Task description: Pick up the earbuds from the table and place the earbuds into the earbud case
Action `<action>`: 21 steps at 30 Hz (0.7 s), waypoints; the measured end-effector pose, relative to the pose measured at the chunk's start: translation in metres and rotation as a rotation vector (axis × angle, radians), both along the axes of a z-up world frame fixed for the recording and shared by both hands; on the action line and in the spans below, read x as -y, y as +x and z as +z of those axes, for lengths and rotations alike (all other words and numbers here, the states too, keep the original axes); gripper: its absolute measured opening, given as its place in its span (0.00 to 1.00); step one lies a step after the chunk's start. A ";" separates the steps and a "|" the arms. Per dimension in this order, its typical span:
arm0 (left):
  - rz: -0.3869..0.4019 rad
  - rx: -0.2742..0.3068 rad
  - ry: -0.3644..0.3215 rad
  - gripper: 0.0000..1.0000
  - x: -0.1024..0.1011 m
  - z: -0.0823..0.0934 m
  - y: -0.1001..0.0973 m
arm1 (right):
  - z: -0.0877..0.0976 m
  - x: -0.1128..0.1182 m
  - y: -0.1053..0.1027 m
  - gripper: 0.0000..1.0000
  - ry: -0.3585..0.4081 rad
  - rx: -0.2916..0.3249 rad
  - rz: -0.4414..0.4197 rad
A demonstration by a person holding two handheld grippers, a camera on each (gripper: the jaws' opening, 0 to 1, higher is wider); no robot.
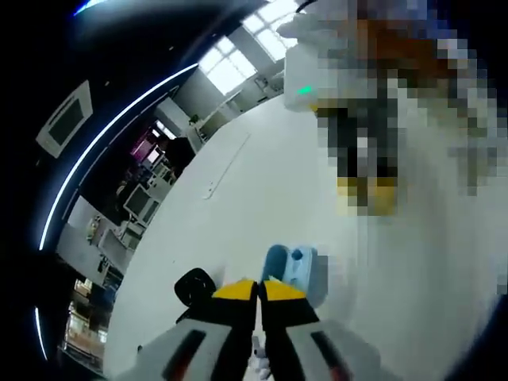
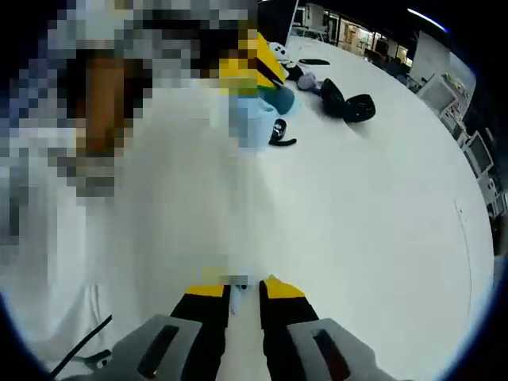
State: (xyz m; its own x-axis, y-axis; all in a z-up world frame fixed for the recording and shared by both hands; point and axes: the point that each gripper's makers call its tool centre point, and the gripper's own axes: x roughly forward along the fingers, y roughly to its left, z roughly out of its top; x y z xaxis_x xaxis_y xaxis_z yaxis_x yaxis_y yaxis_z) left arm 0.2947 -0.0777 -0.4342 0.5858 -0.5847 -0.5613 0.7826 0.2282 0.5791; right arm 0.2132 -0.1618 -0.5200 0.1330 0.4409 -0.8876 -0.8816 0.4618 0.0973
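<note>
Left gripper view: my left gripper (image 1: 259, 291) points forward low over the white table (image 1: 262, 182), its yellow-tipped jaws nearly together, a narrow slit between them; I cannot tell whether anything sits in it. Just past the tips lies the open light-blue earbud case (image 1: 295, 268), touching the table, with a black object (image 1: 195, 286) beside it. Across the table the right gripper (image 1: 367, 190) faces the case. Beyond the table's far edge I see monitors and bright windows.

In the right gripper view, my right gripper (image 2: 244, 290) has its jaws narrow, something small and pale between them. The case (image 2: 252, 119) lies well ahead, a black earbud (image 2: 279, 132) beside it.
</note>
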 end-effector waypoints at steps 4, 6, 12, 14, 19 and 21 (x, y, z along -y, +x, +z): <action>-0.003 -0.010 0.009 0.04 0.000 -0.006 0.002 | 0.000 -0.002 0.000 0.15 -0.016 0.004 0.008; -0.001 -0.012 0.012 0.04 0.000 -0.007 0.003 | -0.001 -0.003 0.001 0.15 -0.023 0.006 0.013; 0.009 -0.035 0.009 0.04 -0.001 -0.010 0.003 | -0.001 -0.005 0.003 0.11 -0.038 0.020 0.025; 0.015 -0.044 0.006 0.04 -0.001 -0.011 0.004 | -0.001 -0.006 0.003 0.11 -0.034 0.017 0.025; 0.038 -0.116 -0.040 0.04 -0.001 -0.014 0.007 | 0.003 -0.009 -0.001 0.08 0.026 0.013 0.026; 0.044 -0.143 -0.057 0.04 0.000 -0.016 0.007 | 0.005 -0.007 -0.002 0.06 0.044 0.017 0.013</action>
State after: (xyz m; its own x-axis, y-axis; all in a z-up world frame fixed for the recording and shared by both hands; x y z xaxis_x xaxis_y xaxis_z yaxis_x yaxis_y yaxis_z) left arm 0.3022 -0.0776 -0.4498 0.5283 -0.5934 -0.6073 0.8446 0.2937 0.4477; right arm 0.2115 -0.1550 -0.5147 0.1424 0.4810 -0.8651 -0.8891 0.4463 0.1018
